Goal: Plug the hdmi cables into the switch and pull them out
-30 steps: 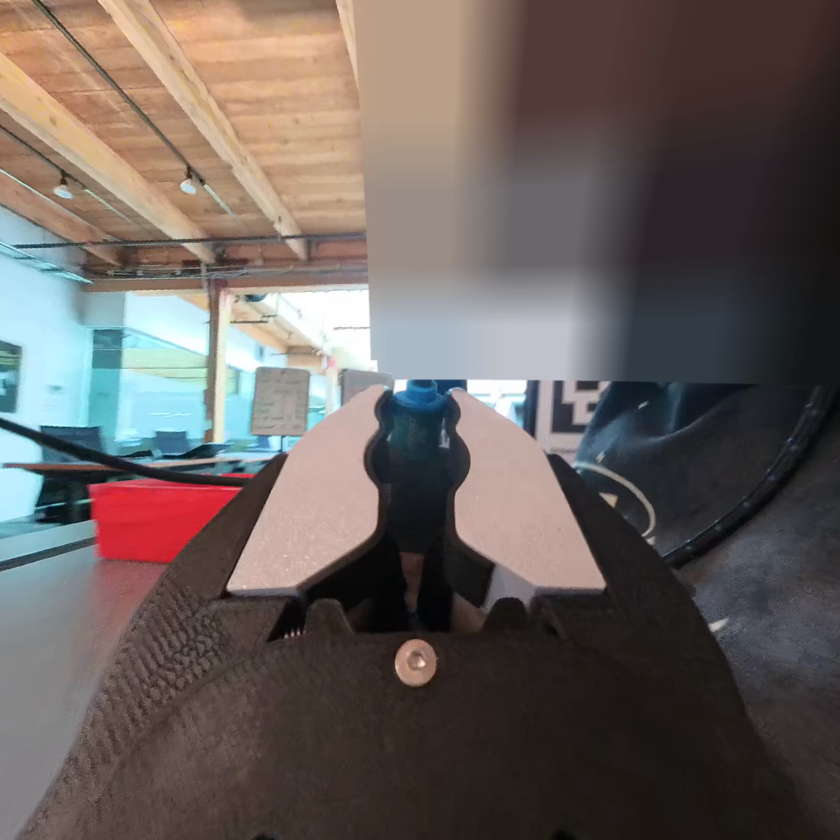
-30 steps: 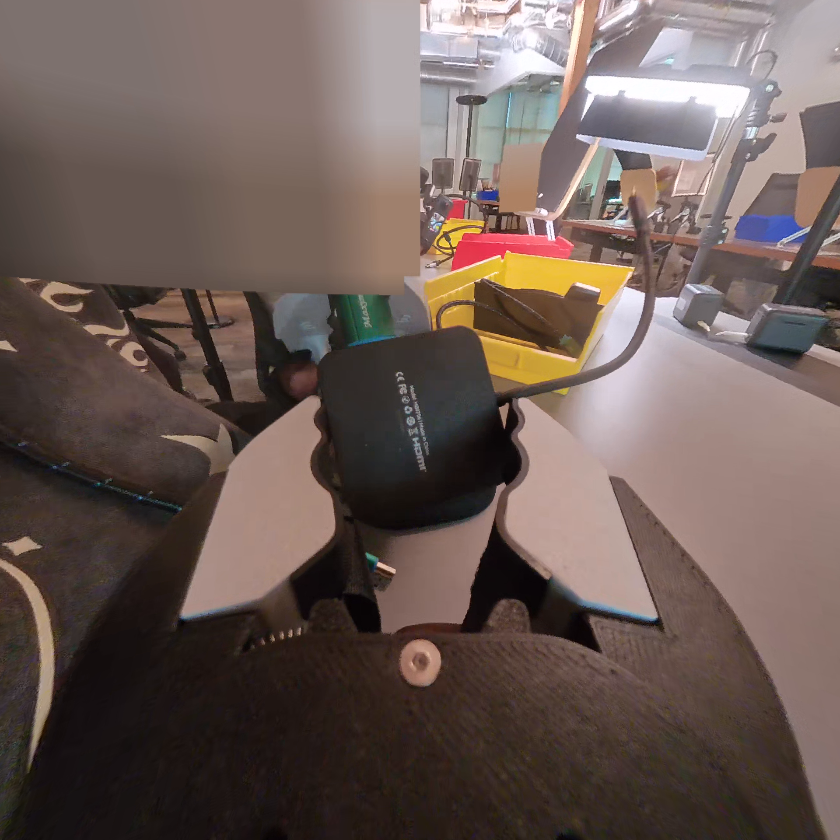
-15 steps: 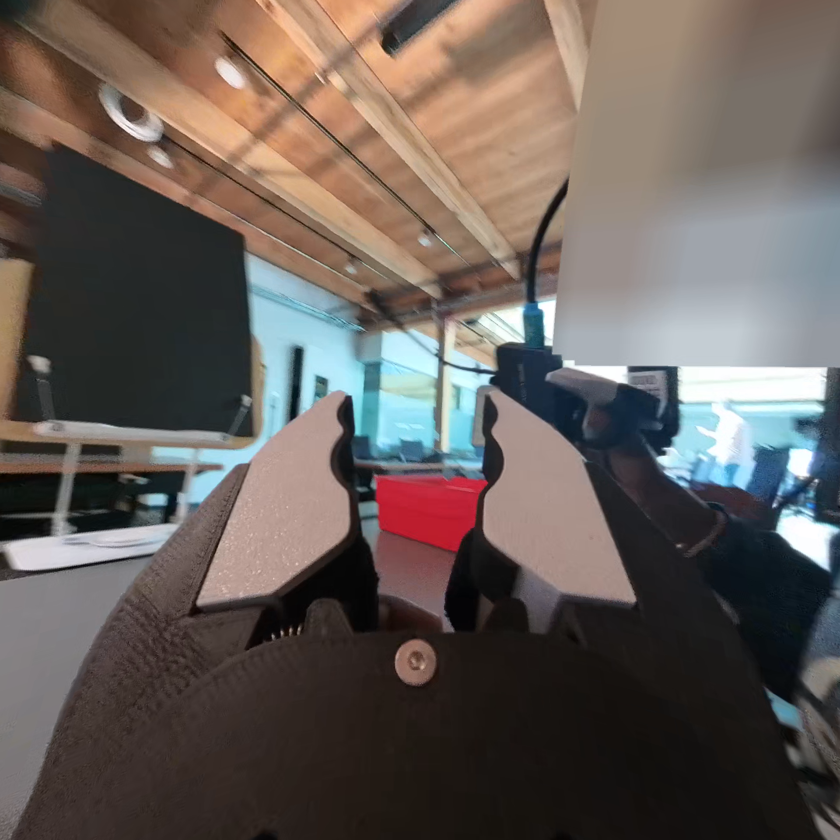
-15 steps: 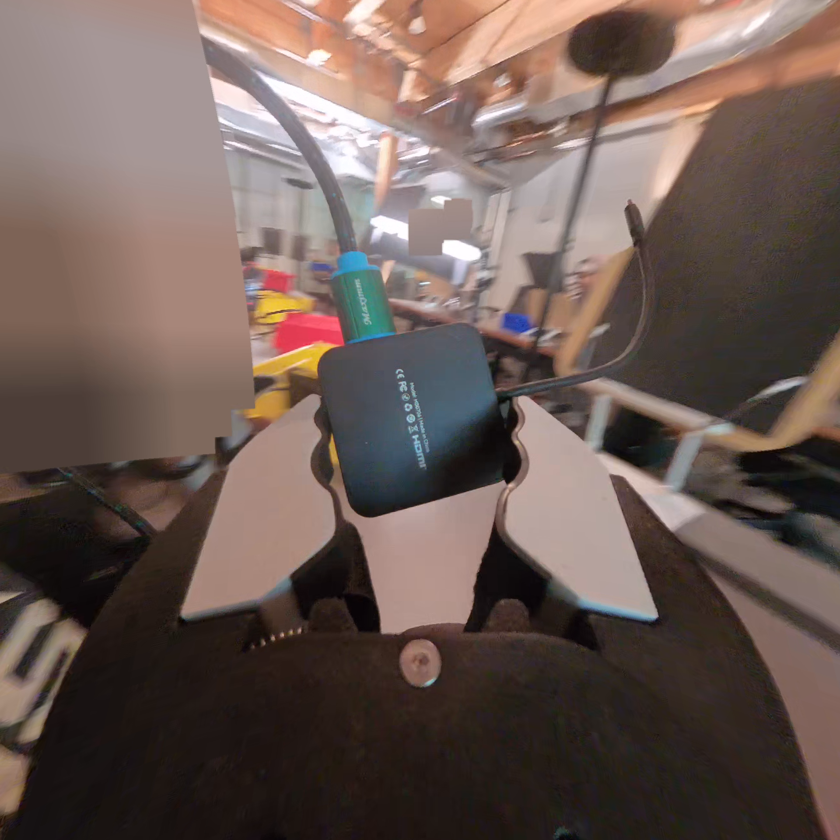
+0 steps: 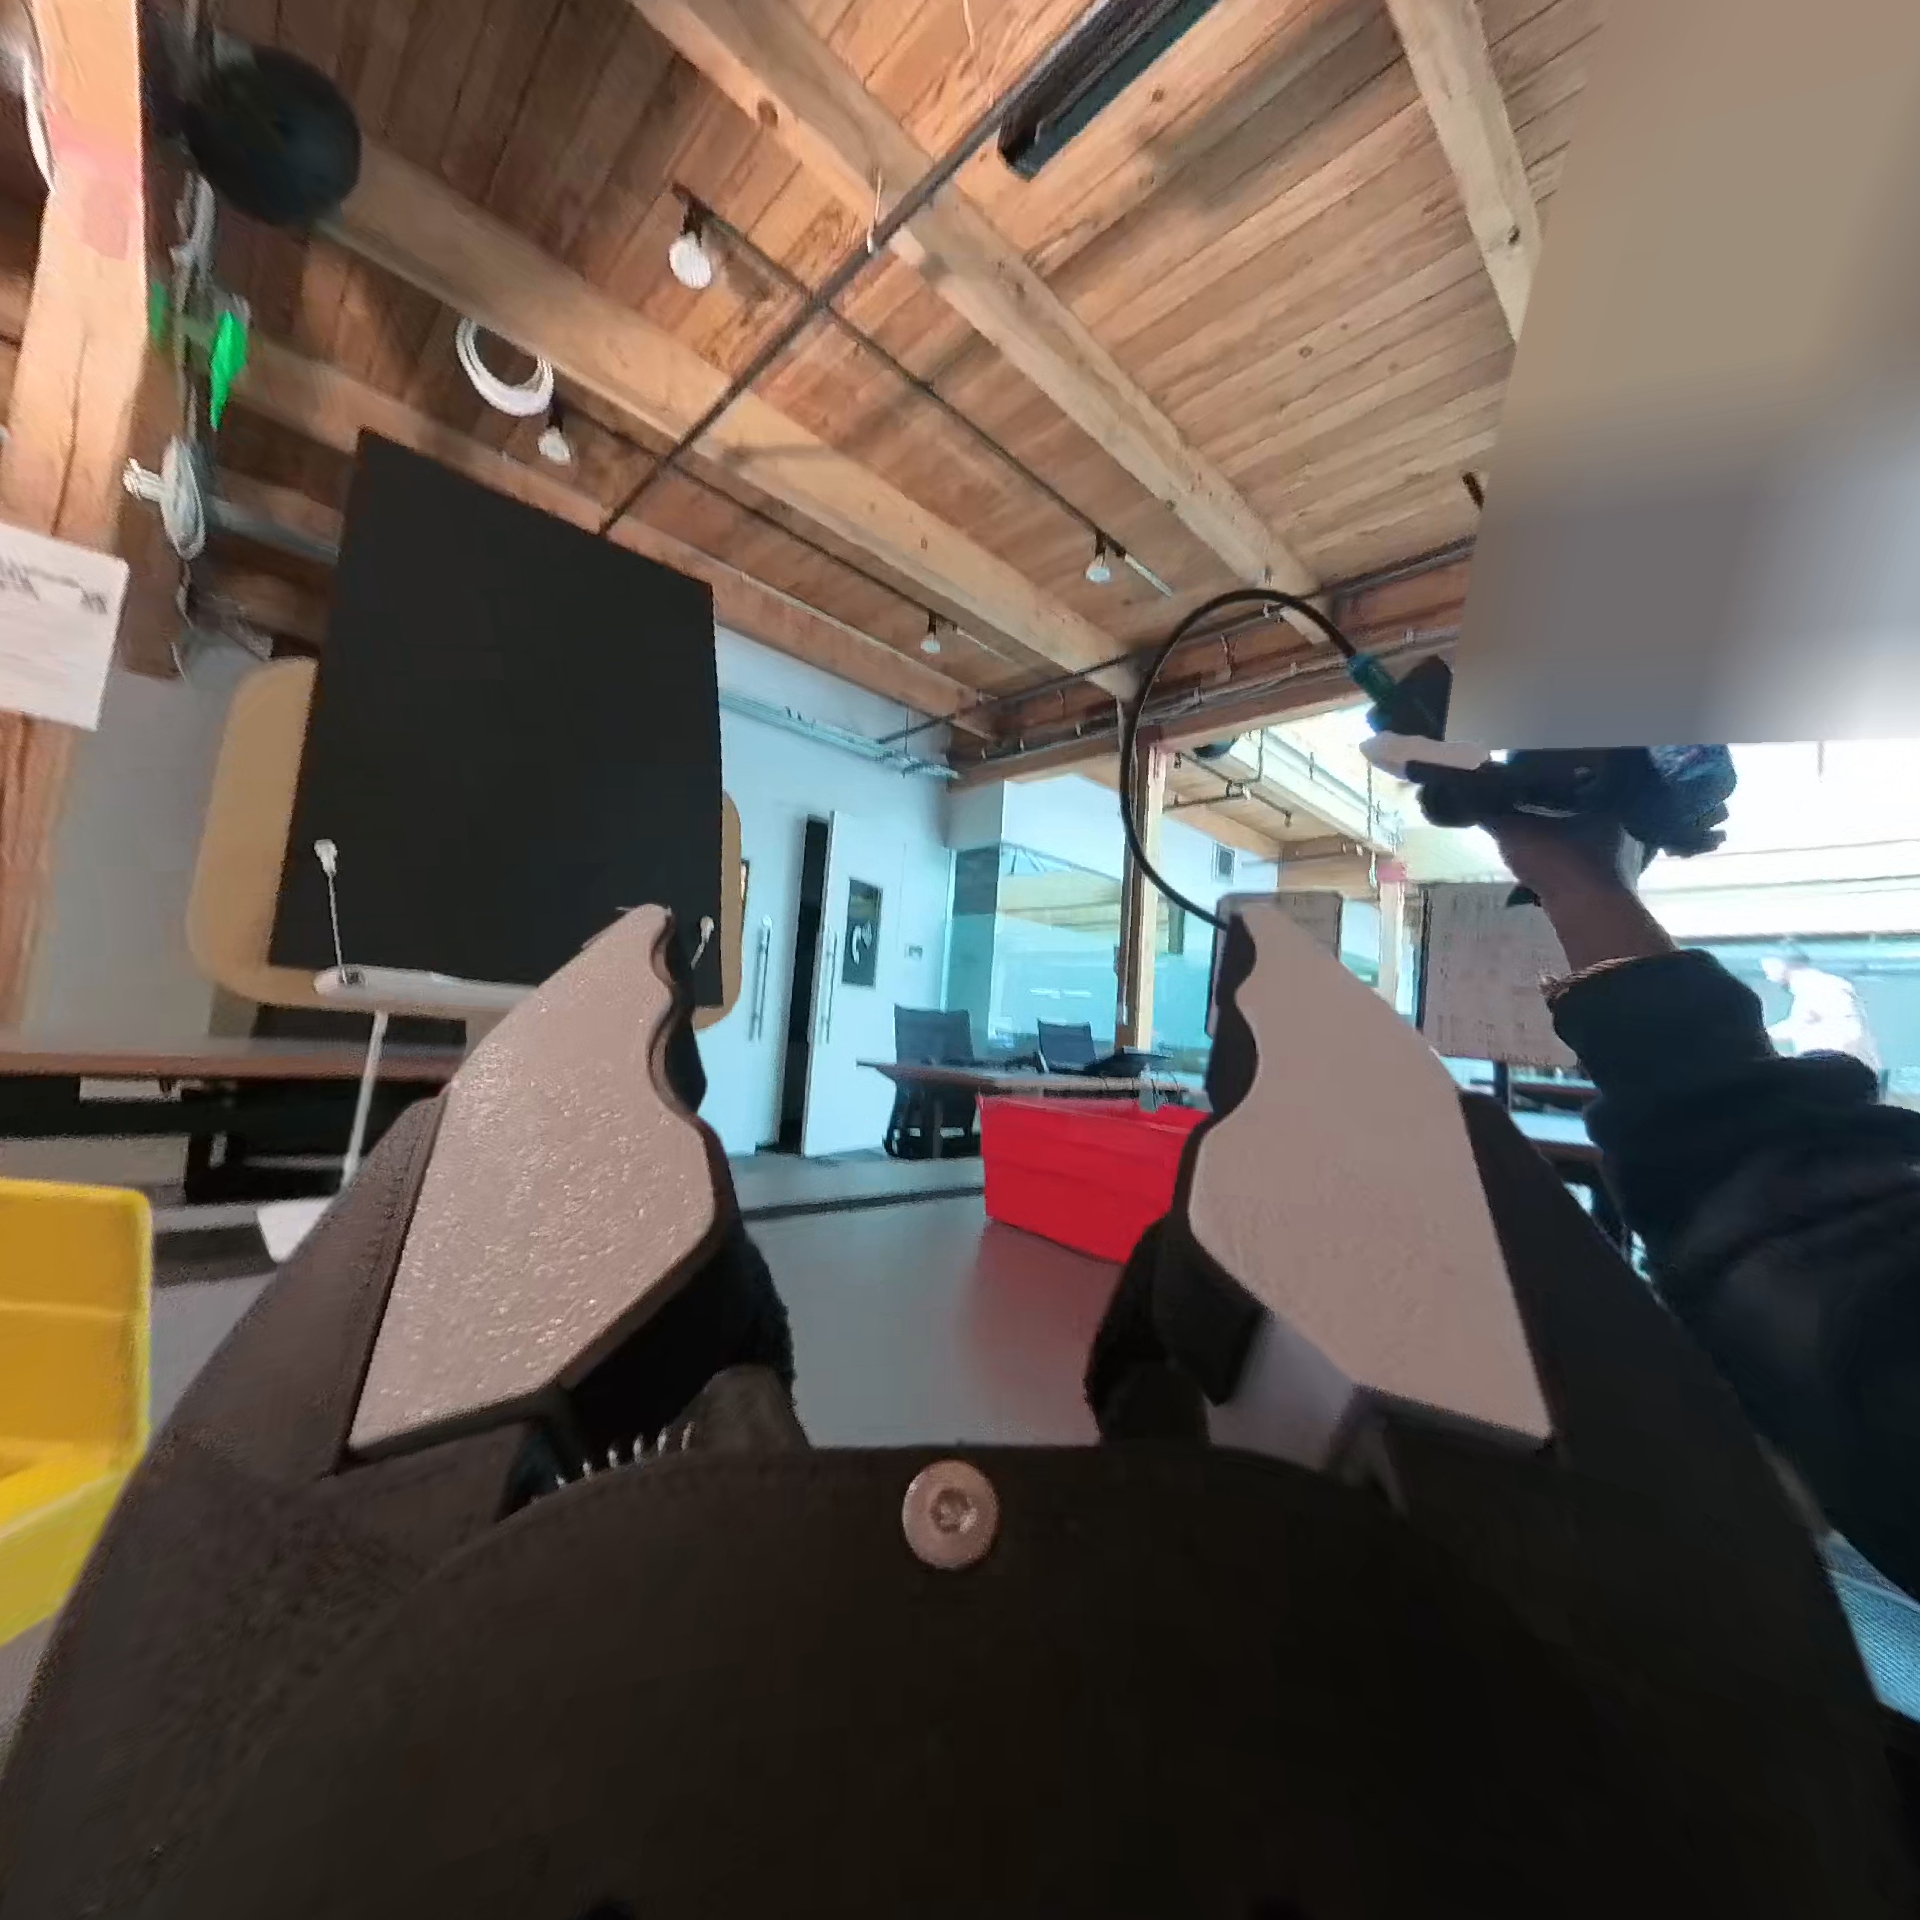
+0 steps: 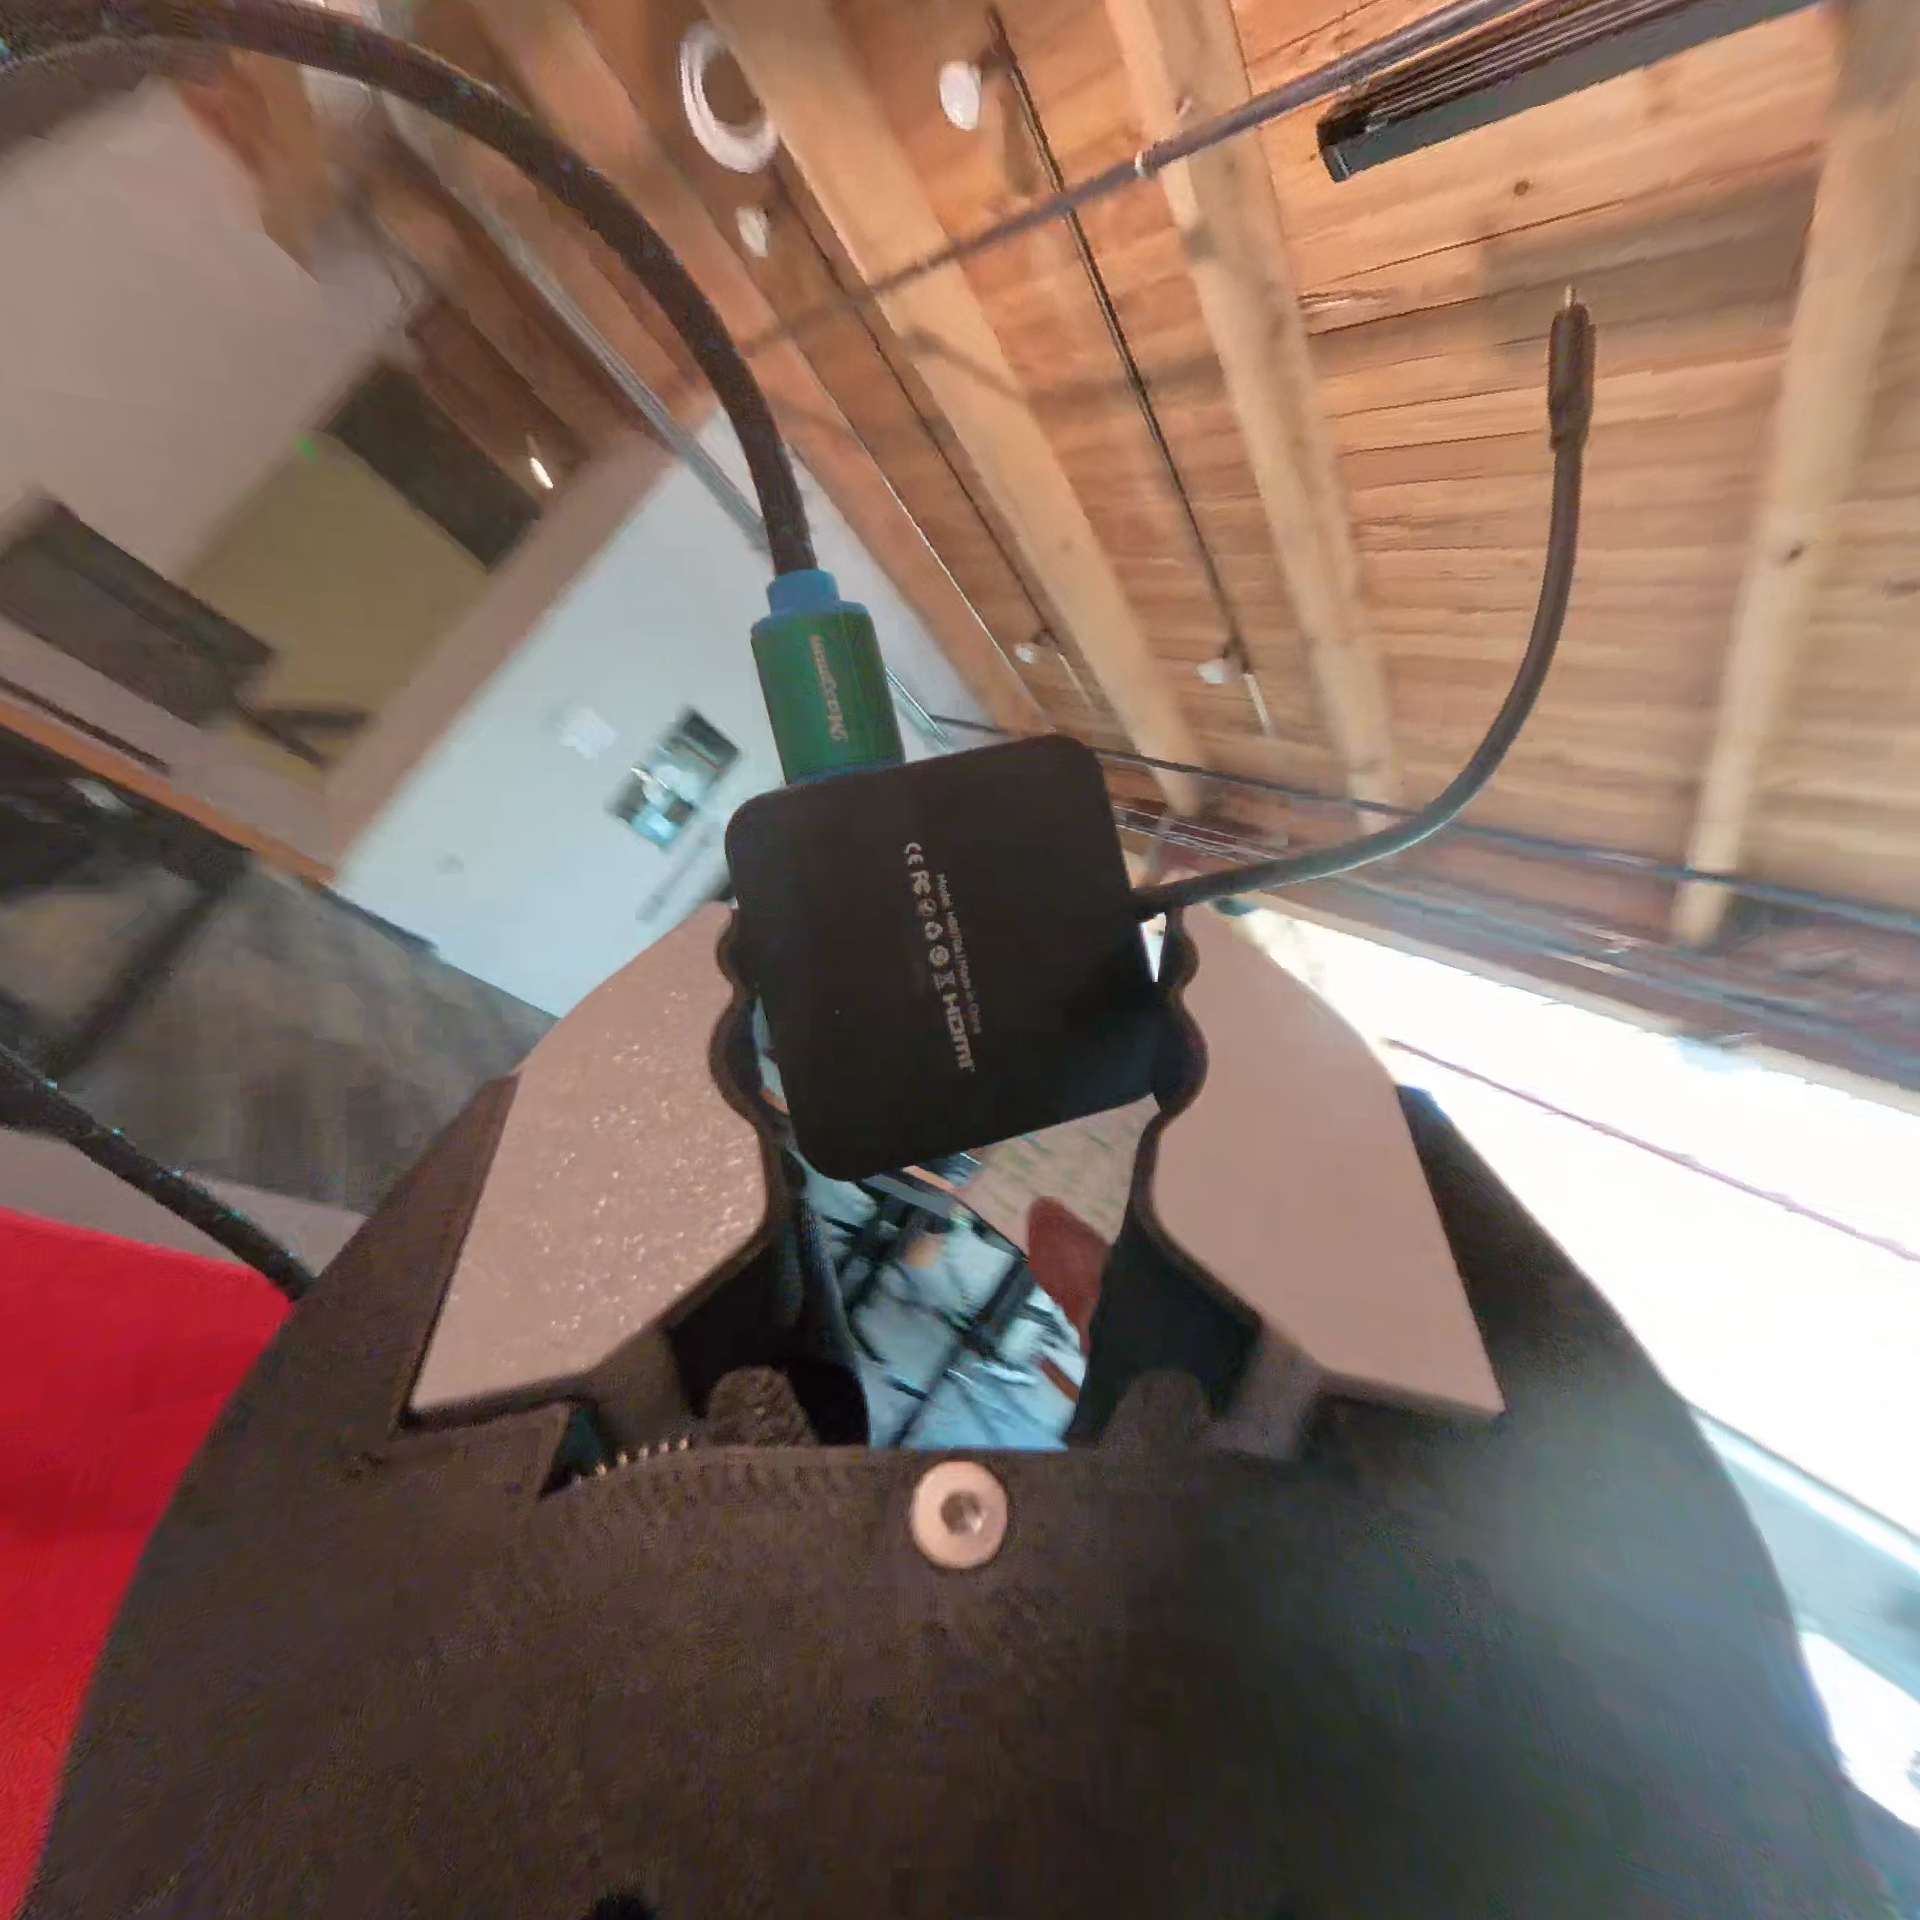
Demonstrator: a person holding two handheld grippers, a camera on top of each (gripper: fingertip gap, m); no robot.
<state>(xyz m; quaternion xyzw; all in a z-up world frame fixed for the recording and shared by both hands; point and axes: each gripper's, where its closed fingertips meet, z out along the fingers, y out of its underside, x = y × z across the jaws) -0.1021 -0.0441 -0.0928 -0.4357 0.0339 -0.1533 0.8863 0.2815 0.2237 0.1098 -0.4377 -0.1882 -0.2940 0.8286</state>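
Right gripper [image 6: 951,1023]: clamped on the switch [image 6: 935,956], raised well above the worktop [image 5: 935,1299].
Left gripper [image 5: 951,966]: spread wide, empty, low over the worktop.
Switch: black, tilted, pinched by its side edges.
Hdmi cable [image 6: 675,281]: green plug [image 6: 826,696] seated in the top edge.
Next: likely grasp the plug body, pull straight along its axis, brace the switch firmly.

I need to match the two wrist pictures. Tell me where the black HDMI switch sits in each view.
Left wrist view: switch small at upper right, partly hidden by the blur patch.
Right wrist view: switch at centre, clamped between the right gripper fingers.
Shared landmark: green HDMI plug seated in the switch.
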